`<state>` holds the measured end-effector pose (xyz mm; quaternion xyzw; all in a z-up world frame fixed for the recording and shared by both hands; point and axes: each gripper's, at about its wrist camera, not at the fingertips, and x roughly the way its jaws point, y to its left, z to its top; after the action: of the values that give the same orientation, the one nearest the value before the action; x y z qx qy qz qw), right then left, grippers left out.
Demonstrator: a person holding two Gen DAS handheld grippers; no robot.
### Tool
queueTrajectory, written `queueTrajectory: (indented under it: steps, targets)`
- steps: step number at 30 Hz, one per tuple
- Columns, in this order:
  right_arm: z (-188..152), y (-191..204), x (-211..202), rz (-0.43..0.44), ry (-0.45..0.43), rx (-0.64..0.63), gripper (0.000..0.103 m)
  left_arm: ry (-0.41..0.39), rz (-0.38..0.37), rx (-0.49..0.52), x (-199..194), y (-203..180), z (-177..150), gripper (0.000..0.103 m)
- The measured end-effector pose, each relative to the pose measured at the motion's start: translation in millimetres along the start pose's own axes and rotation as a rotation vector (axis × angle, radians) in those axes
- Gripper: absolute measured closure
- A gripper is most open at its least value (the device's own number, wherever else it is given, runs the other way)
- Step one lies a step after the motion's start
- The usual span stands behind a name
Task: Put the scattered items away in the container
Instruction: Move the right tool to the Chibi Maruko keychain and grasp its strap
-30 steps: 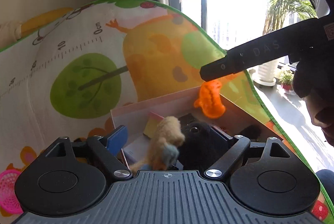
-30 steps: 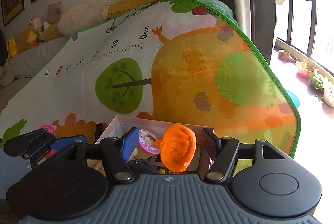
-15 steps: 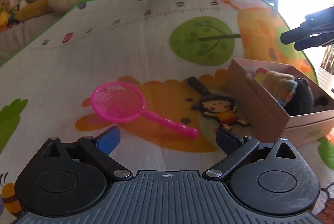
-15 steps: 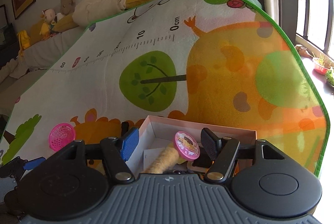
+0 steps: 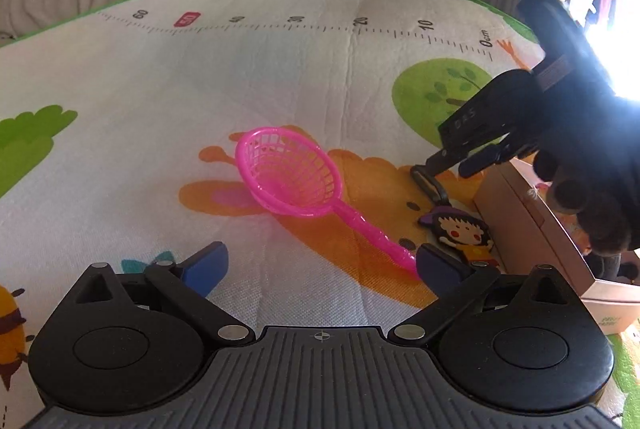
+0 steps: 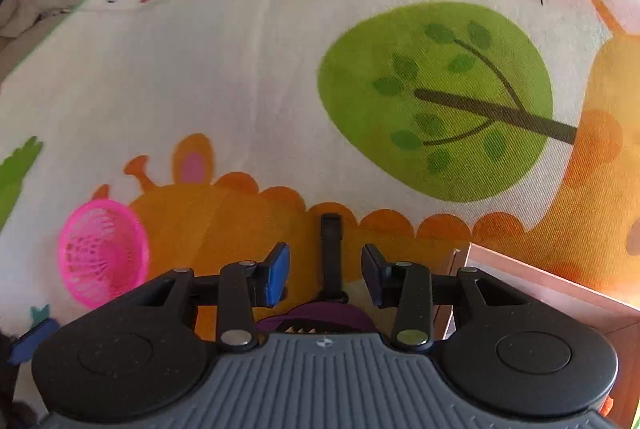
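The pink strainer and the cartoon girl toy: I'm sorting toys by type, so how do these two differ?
The pink strainer is one colour, a see-through mesh; the cartoon girl toy is printed in several colours. The strainer has a deep round bowl and a long handle; the girl toy looks flat, with a black strap at its top. The strainer lies out on the mat; the girl toy lies close beside the box. Both rest on the mat, outside the box.

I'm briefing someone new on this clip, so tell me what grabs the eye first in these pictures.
The pink toy strainer stands out at once, lying mid-mat on the cartoon play mat ahead of the wide-open left gripper. To its right a flat cartoon-girl figure with a black strap lies beside the cardboard box. The right gripper hangs over that strap, jaws just narrowed but not touching it.
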<state>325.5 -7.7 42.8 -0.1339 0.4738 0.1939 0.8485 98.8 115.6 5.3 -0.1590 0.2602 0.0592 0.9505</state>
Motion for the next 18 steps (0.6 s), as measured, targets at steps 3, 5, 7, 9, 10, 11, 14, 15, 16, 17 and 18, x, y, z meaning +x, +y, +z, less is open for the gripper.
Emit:
queueTrajectory:
  steps: [3, 5, 7, 9, 10, 11, 14, 15, 16, 17, 18]
  targets:
    - [0.7, 5.1, 6.6, -0.052, -0.002, -0.034, 0.072, 0.009, -0.018, -0.033, 1.8, 4.9, 0.5, 0.000]
    - [-2.4, 6.1, -2.7, 0.025, -0.008, -0.052, 0.102, 0.012, -0.020, -0.054, 2.6, 7.5, 0.8, 0.000]
    - [-8.1, 7.5, -23.6, 0.055, -0.071, -0.063, 0.103, 0.012, -0.024, -0.062, 3.1, 8.7, 0.8, 0.000]
    - [-16.0, 9.0, -49.5, 0.087, -0.146, -0.092, 0.103, 0.013, -0.023, -0.062, 3.4, 8.4, 0.4, 0.000]
    - [-19.3, 8.0, -63.1, 0.109, -0.177, -0.095, 0.103, 0.013, -0.021, -0.060, 3.5, 8.1, 0.2, 0.000]
    - [-20.3, 7.8, -73.8, 0.129, -0.194, -0.101, 0.103, 0.014, -0.013, -0.057, 3.6, 7.0, 0.2, 0.000]
    - [-21.5, 8.0, -86.0, 0.142, -0.159, -0.130, 0.101, 0.018, 0.031, -0.024, 3.9, -0.8, -0.3, 0.000]
    - [-18.4, 9.9, -79.0, 0.124, -0.121, -0.129, 0.096, 0.015, 0.039, -0.011, 3.3, -3.5, -0.5, 0.000]
    - [-13.1, 12.5, -69.6, 0.100, -0.084, -0.121, 0.092, 0.010, 0.042, -0.001, 2.7, -4.9, -0.7, 0.000]
    - [-9.4, 13.7, -60.3, 0.082, -0.059, -0.113, 0.084, 0.005, 0.044, 0.002, 1.9, -5.0, -0.6, 0.000]
    - [-6.6, 15.0, -49.4, 0.071, -0.042, -0.111, 0.078, 0.002, 0.043, -0.002, 1.4, -3.9, -0.1, 0.000]
